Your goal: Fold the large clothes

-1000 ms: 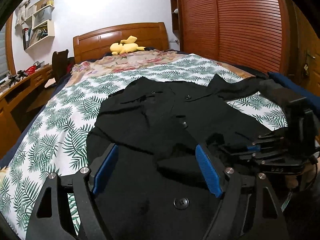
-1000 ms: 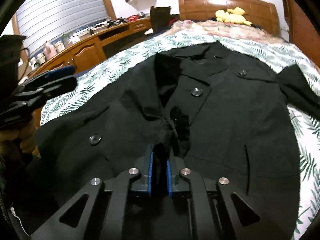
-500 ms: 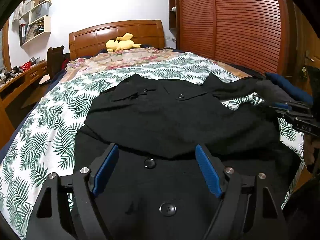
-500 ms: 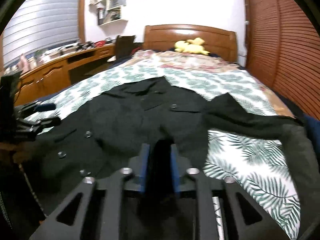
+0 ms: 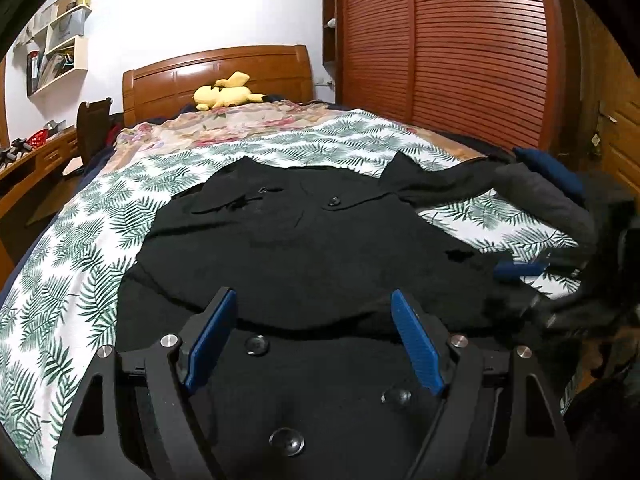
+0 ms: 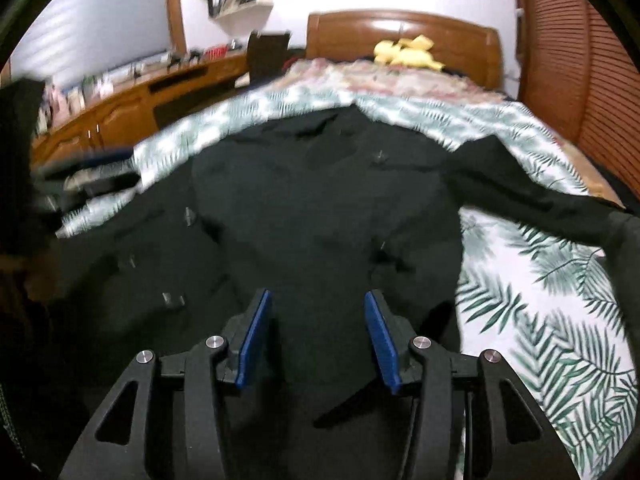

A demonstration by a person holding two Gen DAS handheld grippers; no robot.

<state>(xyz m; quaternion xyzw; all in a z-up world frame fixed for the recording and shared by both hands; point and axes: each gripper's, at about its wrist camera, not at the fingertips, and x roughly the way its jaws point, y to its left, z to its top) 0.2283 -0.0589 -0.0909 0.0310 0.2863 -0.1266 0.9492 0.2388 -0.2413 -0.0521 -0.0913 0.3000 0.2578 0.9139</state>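
Two tongs hover over one black coat [image 5: 304,248] spread on the bed [image 5: 60,280], near its foot edge. Left tongs [image 5: 316,340]: spread wide, pinching nothing, above the hem and front buttons. Right tongs [image 6: 316,340]: spread about halfway, jaws having just been opening, with only loose coat cloth lying below the gap, not pinched. The coat lies straight ahead of both tongs; its long axis runs from the foot edge toward the headboard [image 5: 216,76], collar pointing at the headboard, hem nearest the tongs. One sleeve [image 6: 532,196] stretches out toward the bed's right edge, across the leaf-print sheet. Judged from this layout, that outstretched sleeve lies nearer the right tongs, so folding it inward would fall to that hand.
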